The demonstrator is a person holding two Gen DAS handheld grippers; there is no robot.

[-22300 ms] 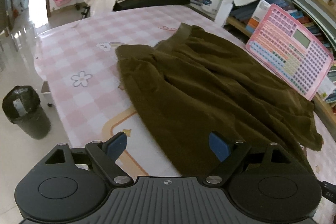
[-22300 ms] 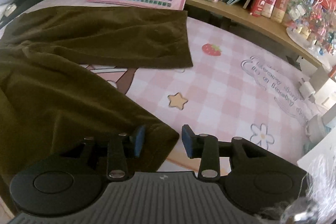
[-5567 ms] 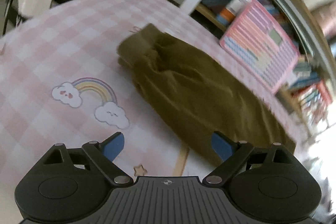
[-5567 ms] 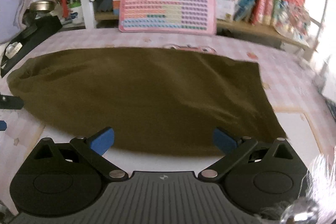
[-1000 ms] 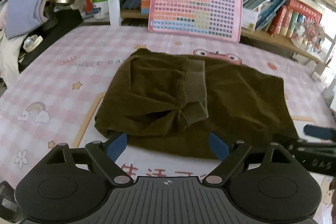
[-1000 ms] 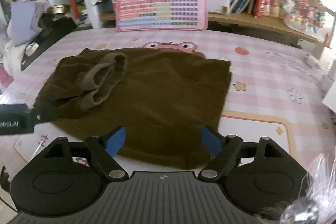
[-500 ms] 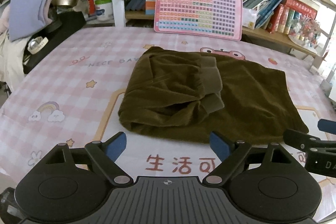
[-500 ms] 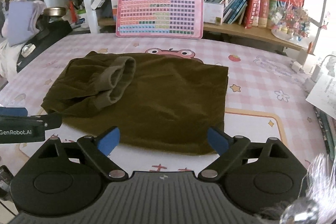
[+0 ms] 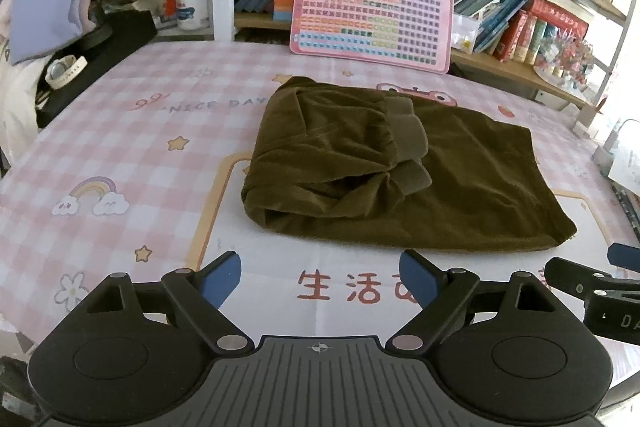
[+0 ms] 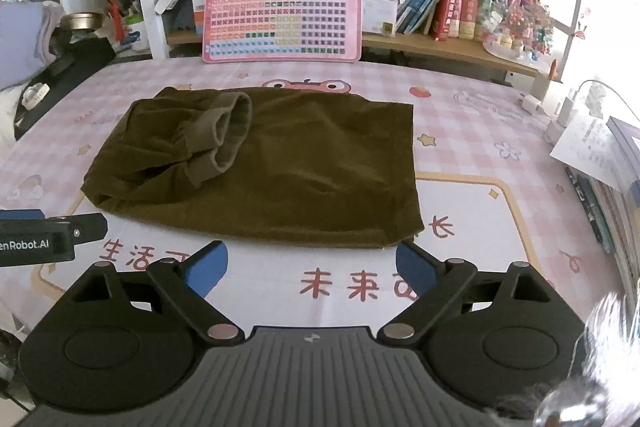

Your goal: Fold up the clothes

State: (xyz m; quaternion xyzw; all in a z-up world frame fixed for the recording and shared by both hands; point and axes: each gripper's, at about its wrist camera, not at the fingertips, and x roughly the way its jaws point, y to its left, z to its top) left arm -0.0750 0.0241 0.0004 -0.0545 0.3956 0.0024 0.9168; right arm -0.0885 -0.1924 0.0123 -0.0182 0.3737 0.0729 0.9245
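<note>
While both grippers hang clear, the olive-brown trousers (image 9: 404,171) lie folded on the pink checked tablecloth (image 9: 152,131).
The left gripper (image 9: 320,277) stands spread wide with nothing between its blue pads; the right gripper (image 10: 310,263), its jaws just opened further, is likewise empty, near the cloth's front edge. A pink keyboard toy (image 10: 282,11) leans against the bookshelf behind.

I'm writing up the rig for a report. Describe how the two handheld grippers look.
Both look alike. The left gripper has a black body with a ribbed grey centre plate, two round black discs, angled black link arms with silver pivot pins, and blue pads on its fingers. The right gripper matches it. White lettering runs along the left gripper's side, seen from the right camera.
</note>
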